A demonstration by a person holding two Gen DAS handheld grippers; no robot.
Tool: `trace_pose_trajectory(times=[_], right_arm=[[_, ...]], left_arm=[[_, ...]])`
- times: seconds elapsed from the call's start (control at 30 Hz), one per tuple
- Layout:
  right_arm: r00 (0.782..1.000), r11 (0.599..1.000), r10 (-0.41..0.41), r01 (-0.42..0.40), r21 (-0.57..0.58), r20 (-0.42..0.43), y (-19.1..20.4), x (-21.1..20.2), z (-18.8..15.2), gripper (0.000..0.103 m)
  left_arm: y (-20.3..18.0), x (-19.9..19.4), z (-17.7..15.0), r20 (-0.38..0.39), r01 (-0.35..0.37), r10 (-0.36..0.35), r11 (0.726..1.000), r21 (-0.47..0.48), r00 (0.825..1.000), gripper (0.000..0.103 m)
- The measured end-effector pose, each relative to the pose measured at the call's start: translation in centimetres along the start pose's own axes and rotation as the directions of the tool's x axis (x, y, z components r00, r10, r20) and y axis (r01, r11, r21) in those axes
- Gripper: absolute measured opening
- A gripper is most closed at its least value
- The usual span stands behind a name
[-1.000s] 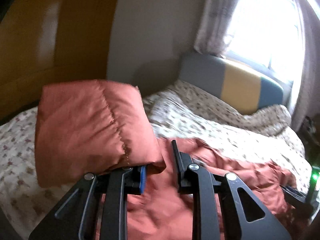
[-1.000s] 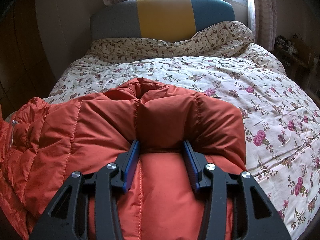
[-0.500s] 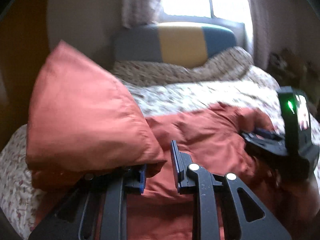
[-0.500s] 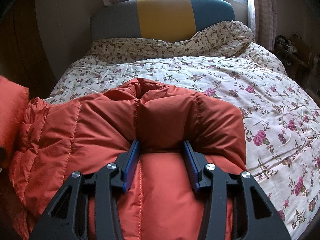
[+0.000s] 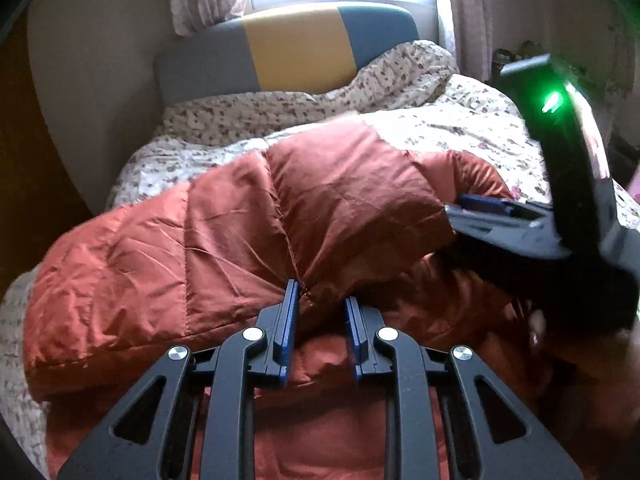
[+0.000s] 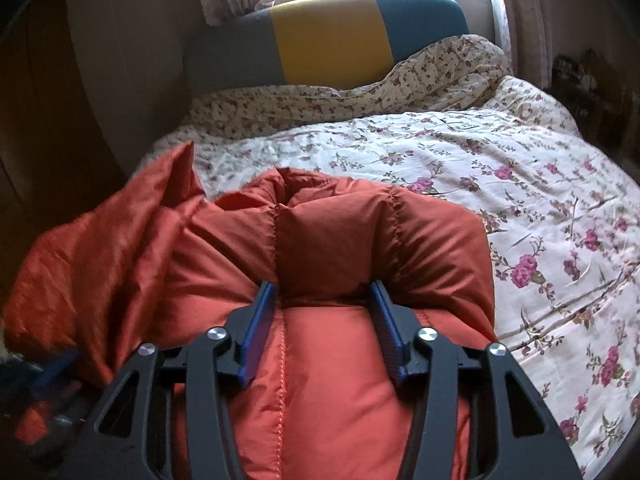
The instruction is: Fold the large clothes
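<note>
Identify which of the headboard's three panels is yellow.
The middle panel: it alone is yellow, with a grey panel to its left and a teal panel to its right.

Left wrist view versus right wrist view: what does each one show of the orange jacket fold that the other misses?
Only the left wrist view shows the folded-over panel lying across the orange jacket, with the left claw pinching its edge. Only the right wrist view shows the puffy bunch between the right claw pads, whose jaws have just been opening, and the loose flap at left. Both show the floral bedspread and striped headboard.
</note>
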State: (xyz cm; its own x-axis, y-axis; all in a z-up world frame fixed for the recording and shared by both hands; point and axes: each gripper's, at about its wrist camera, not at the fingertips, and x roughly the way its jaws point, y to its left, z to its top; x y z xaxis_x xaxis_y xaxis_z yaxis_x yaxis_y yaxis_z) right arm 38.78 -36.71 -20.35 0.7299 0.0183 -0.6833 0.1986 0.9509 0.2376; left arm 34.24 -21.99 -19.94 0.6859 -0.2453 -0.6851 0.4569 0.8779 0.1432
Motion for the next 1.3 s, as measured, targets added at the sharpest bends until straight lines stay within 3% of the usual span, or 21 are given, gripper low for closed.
trace_pose_trajectory(times=[0.13, 0.23, 0.3, 0.4, 0.47, 0.5, 0.53, 0.57, 0.7, 0.87, 0.93, 1.03, 1.1, 1.17, 1.3], right_arm=[[0.999, 0.998, 0.021, -0.024, 0.056, 0.049, -0.8, -2.4, 0.9, 0.05], [0.989, 0.995, 0.042, -0.054, 0.08, 0.141, -0.6, -5.5, 2.2, 0.051], [0.979, 0.992, 0.113, -0.119, 0.027, 0.169, 1.5, -6.8, 3.3, 0.051], [0.978, 0.98, 0.183, -0.173, -0.1, 0.1, 5.5, -6.6, 4.0, 0.049], [0.979, 0.974, 0.2, -0.196, -0.112, 0.028, 7.2, -4.9, 4.3, 0.038], [0.981, 0.976, 0.193, -0.192, -0.099, 0.001, 7.6, -3.9, 4.4, 0.037], [0.981, 0.977, 0.193, -0.194, -0.09, -0.014, 7.7, -3.3, 4.5, 0.036], [0.98, 0.977, 0.194, -0.196, -0.084, -0.031, 7.9, -2.6, 4.6, 0.035], [0.986, 0.979, 0.152, -0.159, -0.13, -0.064, 9.4, -1.0, 4.0, 0.034], [0.994, 0.984, 0.091, -0.1, -0.15, -0.062, 8.1, 0.4, 2.6, 0.037], [0.993, 0.986, 0.087, -0.097, -0.134, -0.074, 7.6, 1.3, 2.4, 0.04], [0.994, 0.987, 0.079, -0.088, -0.133, -0.076, 6.6, 1.7, 1.9, 0.04], [0.996, 0.985, 0.055, -0.065, -0.159, -0.07, 6.7, 1.8, 1.5, 0.04], [0.997, 0.981, 0.032, -0.043, -0.187, -0.065, 7.1, 2.1, 1.1, 0.04], [0.999, 0.977, 0.017, -0.028, -0.21, -0.051, 7.1, 2.3, 0.2, 0.04]], left_arm=[[-0.4, -0.5, -1.0, 0.008, 0.035, -0.035, 0.999, 0.022, 0.999, 0.021], [-0.9, -1.0, -1.6, 0.012, 0.048, -0.049, 0.998, 0.041, 0.999, 0.021], [-1.1, -1.0, -1.8, 0.002, 0.043, -0.043, 0.998, 0.051, 0.999, 0.021], [-0.7, -0.9, -1.5, -0.005, 0.063, -0.063, 0.997, 0.046, 0.998, 0.021], [0.4, -1.7, -1.4, -0.003, 0.133, -0.133, 0.991, -0.012, 0.991, 0.035], [1.6, -2.4, -1.6, -0.002, 0.194, -0.194, 0.979, -0.068, 0.981, 0.061], [2.5, -3.3, -2.0, 0.003, 0.207, -0.208, 0.973, -0.103, 0.978, 0.085], [3.1, -4.1, -2.4, 0.012, 0.202, -0.202, 0.972, -0.119, 0.979, 0.09], [6.6, -7.9, -4.2, 0.062, 0.207, -0.2, 0.966, -0.152, 0.978, 0.09], [14.0, -8.1, -3.0, 0.105, 0.04, -0.016, 0.971, -0.235, 0.994, 0.09], [16.8, -7.1, -2.1, 0.085, 0.0, 0.027, 0.952, -0.307, 0.996, 0.09], [21.6, -4.7, -2.0, 0.027, -0.041, 0.059, 0.894, -0.446, 0.998, 0.084], [23.2, -3.7, -2.4, -0.007, -0.066, 0.072, 0.874, -0.481, 0.997, 0.082], [24.2, -2.8, -3.2, -0.043, -0.112, 0.104, 0.868, -0.484, 0.994, 0.081], [24.4, -0.9, -5.2, -0.057, -0.084, 0.065, 0.873, -0.48, 0.996, 0.081]])
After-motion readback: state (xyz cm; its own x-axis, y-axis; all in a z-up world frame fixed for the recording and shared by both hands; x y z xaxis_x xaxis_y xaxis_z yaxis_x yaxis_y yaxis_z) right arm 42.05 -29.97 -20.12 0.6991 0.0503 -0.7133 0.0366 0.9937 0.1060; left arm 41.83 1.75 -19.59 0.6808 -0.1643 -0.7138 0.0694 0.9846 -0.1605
